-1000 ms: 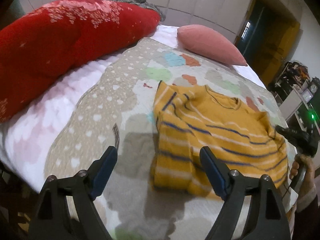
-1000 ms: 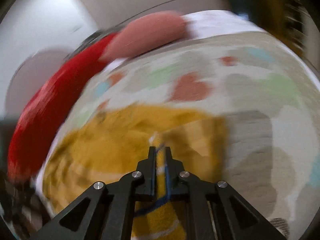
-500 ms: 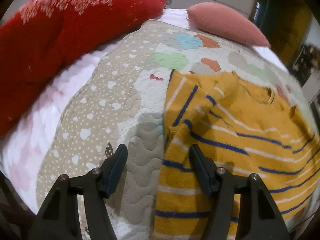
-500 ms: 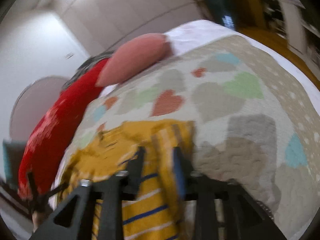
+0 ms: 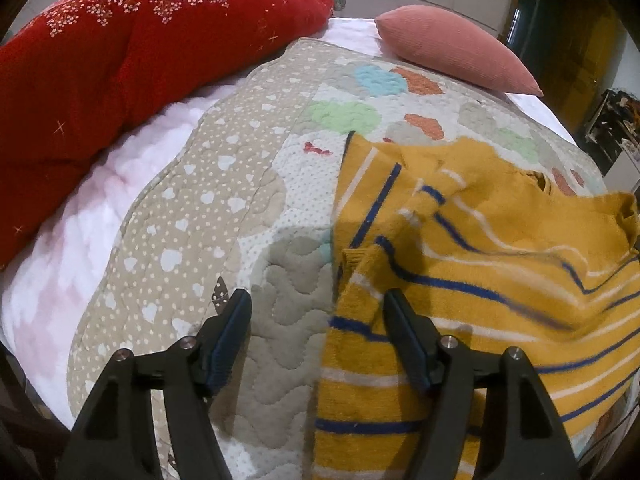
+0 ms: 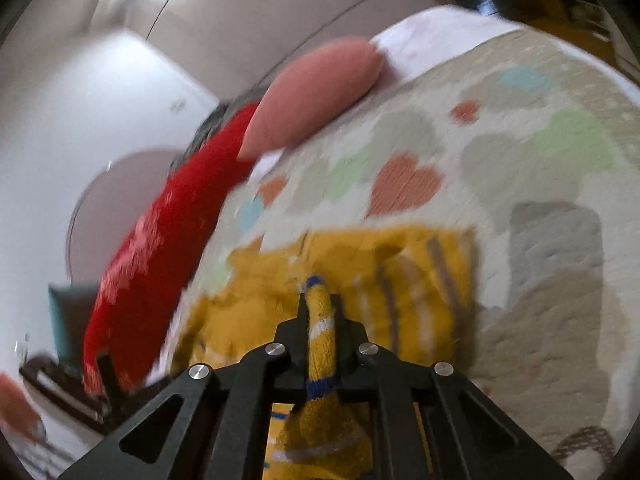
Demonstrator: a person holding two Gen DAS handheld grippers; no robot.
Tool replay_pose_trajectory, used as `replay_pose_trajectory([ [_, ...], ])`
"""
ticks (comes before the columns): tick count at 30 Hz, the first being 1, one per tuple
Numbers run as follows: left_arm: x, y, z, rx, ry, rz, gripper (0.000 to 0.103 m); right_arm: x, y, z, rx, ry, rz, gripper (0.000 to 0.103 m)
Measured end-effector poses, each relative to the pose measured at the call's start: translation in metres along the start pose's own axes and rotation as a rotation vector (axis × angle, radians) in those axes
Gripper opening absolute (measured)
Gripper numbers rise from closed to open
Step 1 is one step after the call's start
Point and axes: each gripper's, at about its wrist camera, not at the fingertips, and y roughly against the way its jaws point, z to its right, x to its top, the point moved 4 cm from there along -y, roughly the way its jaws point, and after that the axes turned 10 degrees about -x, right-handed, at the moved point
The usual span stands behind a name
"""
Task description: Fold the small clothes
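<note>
The right tool (image 6: 319,312) pinches only a thin fold of the yellow sweater (image 5: 500,248), so it may slip out, while the left tool (image 5: 316,316) is spread wide at lower centre.

Bed (image 5: 100,216) under heart-print quilt (image 5: 280,288); striped yellow sweater (image 5: 500,248) ahead-right of left gripper, red blanket (image 5: 120,56) far-left, pink pillow (image 5: 452,52) beyond.

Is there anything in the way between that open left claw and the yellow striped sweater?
Nothing visible. The left gripper is open right at the yellow striped sweater: its edge lies between the fingers, with only bare quilt beside it. The right gripper already pinches a fold.
</note>
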Motion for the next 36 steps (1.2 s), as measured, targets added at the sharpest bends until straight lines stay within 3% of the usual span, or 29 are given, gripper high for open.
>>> replay_pose_trajectory([
  [3,-0.001,0.000,0.000,0.012,0.012,0.004,0.071,-0.005,-0.023,0.017,-0.147,0.015,-0.053,0.007],
  [6,0.000,0.001,-0.002,0.008,0.032,-0.004,0.071,-0.013,-0.036,0.025,-0.181,0.012,-0.102,0.009],
  [7,0.001,0.004,-0.002,0.001,0.043,-0.006,0.071,-0.012,-0.031,0.025,-0.173,0.004,-0.085,0.010],
  [9,0.002,0.016,-0.001,-0.009,0.049,0.014,0.071,-0.009,-0.017,0.026,-0.176,-0.016,-0.047,0.033],
  [11,0.002,0.034,0.003,-0.011,0.038,0.055,0.071,-0.004,0.009,0.026,-0.183,-0.023,0.018,0.042],
  [15,-0.007,0.086,0.014,-0.031,0.023,0.164,0.074,0.004,0.058,0.019,-0.203,-0.018,0.136,0.044],
  [19,-0.024,0.128,0.022,-0.029,0.031,0.255,0.082,-0.006,0.090,-0.001,-0.138,0.022,0.182,0.047],
  [21,-0.033,0.147,0.028,-0.003,0.016,0.301,0.083,-0.017,0.093,-0.016,-0.103,0.062,0.178,0.053],
  [24,-0.039,0.168,0.034,0.030,0.000,0.350,0.091,-0.045,0.083,-0.041,-0.032,0.150,0.125,0.054],
  [28,-0.043,0.184,0.037,0.065,-0.005,0.389,0.101,-0.075,0.051,-0.045,-0.053,0.176,0.036,0.054],
  [31,-0.046,0.184,0.038,0.042,0.008,0.361,0.101,-0.088,0.026,-0.024,-0.133,0.151,-0.016,0.054],
  [36,-0.059,0.171,0.044,-0.031,0.043,0.287,0.101,-0.091,0.028,-0.005,-0.066,0.056,-0.016,0.053],
])
